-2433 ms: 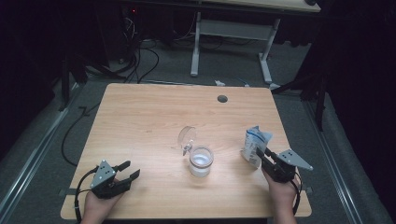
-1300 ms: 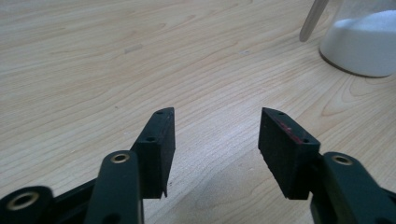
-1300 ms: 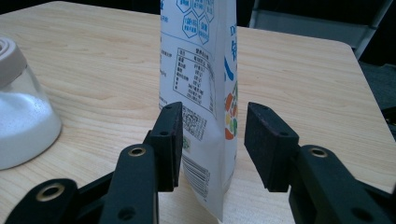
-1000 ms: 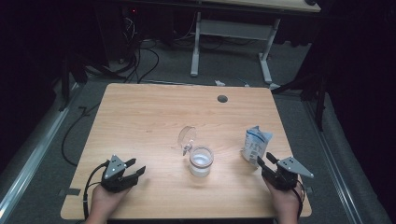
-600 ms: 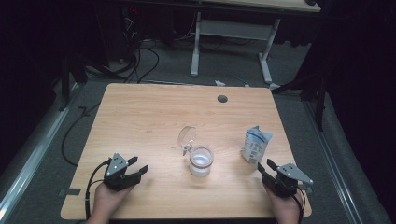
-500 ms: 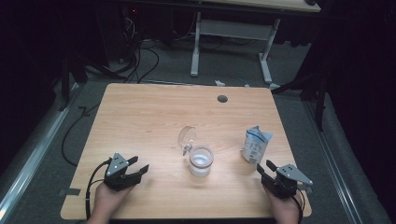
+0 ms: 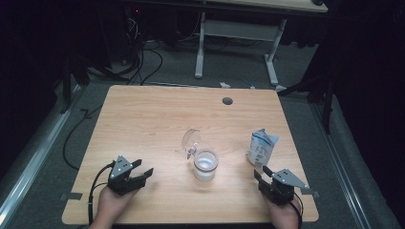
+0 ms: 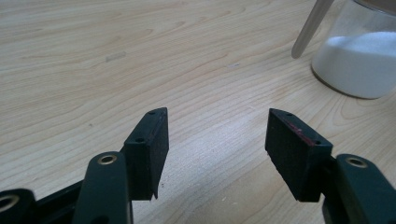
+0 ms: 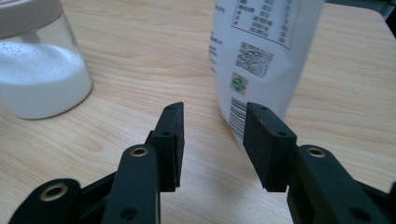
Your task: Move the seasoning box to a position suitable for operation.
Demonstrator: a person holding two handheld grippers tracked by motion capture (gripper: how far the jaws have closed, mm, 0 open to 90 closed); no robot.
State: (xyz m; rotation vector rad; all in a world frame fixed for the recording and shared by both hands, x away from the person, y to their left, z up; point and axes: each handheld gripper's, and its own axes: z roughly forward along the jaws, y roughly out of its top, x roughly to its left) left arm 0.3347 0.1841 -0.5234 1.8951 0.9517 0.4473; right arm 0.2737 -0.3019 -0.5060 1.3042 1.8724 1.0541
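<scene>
Both tongs parked near my tabletop [image 7: 143, 114] edge. Left tongs [image 7: 141, 172] just opened wider, empty, aimed at sugar jar [image 7: 206, 165], lid flipped for pouring. Right tongs [image 7: 261, 175] closing slightly, empty, pouch [image 7: 261, 146] standing just ahead, untouched.

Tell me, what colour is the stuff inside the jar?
White powder inside the clear jar, best seen in the right gripper view.

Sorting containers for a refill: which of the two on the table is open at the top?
The glass jar at the table's middle: its hinged lid is flipped back, white powder showing inside. The white pouch to its right stands upright.
</scene>
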